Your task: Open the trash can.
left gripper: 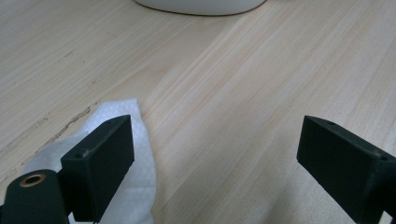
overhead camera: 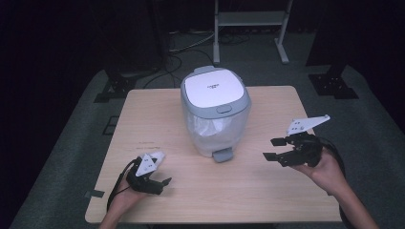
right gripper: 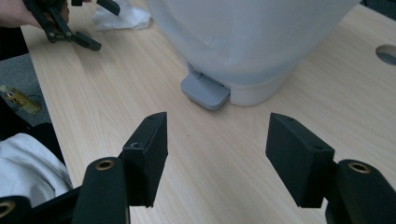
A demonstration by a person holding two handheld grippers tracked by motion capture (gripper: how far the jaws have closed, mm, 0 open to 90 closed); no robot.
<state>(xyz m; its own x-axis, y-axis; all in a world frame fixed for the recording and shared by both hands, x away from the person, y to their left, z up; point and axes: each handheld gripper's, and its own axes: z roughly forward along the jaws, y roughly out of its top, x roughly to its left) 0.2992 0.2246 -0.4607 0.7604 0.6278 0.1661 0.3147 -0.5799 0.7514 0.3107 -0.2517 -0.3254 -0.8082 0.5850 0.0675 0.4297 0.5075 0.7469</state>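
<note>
A white pedal bin (overhead camera: pixel 216 114) with a grey-rimmed lid, shut, stands in the middle of the wooden table (overhead camera: pixel 267 191); its grey pedal (right gripper: pixel 205 91) faces me. A crumpled white tissue (left gripper: pixel 140 163) lies flat on the table near the front left. My left gripper (left gripper: pixel 217 140) hovers low over it, open, its left jaw above the tissue's edge and nothing between the jaws. In the high view that left gripper (overhead camera: pixel 161 185) sits front left. My right gripper (overhead camera: pixel 271 149) is open and empty to the right of the bin, aimed at the pedal (overhead camera: pixel 222 155) from a short distance.
The bin (right gripper: pixel 247 42) has a translucent body with a liner bag inside. A round hole (right gripper: pixel 386 53) is cut in the table beside it. Dark stands and a white frame (overhead camera: pixel 250 28) stand on the grey floor beyond the table.
</note>
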